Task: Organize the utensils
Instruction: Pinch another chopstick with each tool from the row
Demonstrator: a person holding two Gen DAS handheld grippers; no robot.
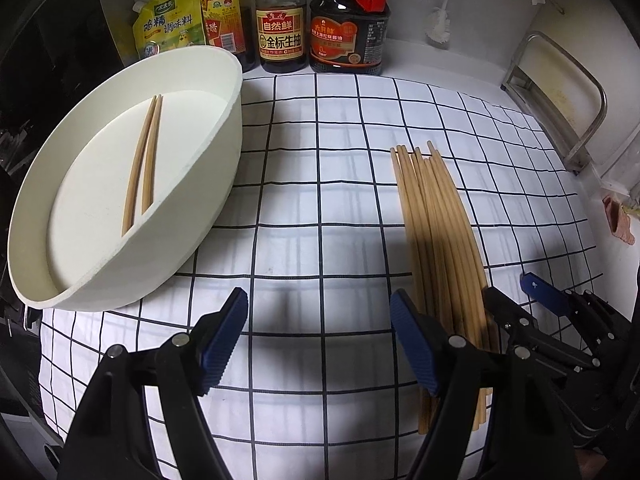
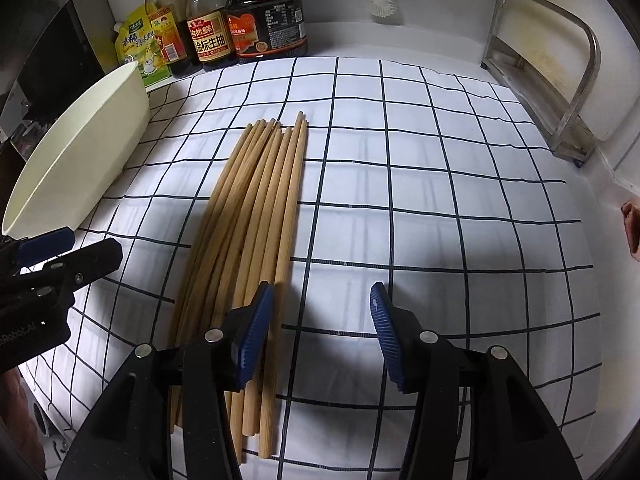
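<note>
A bundle of several wooden chopsticks (image 1: 436,220) (image 2: 256,192) lies on the white checked cloth (image 1: 320,140). Two more chopsticks (image 1: 144,160) rest inside a white oval tub (image 1: 224,132) (image 2: 88,140) at the left. My left gripper (image 1: 320,304) stands open over bare cloth, its right finger beside the bundle's near end. It shows at the left edge of the right wrist view (image 2: 86,246). My right gripper (image 2: 320,292) is open too. Its left finger overlaps the bundle's right side and mostly cloth shows in the gap. It also appears at the right of the left wrist view (image 1: 514,290).
Sauce bottles (image 1: 280,20) and a yellow pouch (image 1: 168,24) line the back wall behind the tub. A white brush (image 1: 440,28) hangs on the wall. A metal rack (image 1: 560,100) (image 2: 560,80) stands at the right edge of the counter.
</note>
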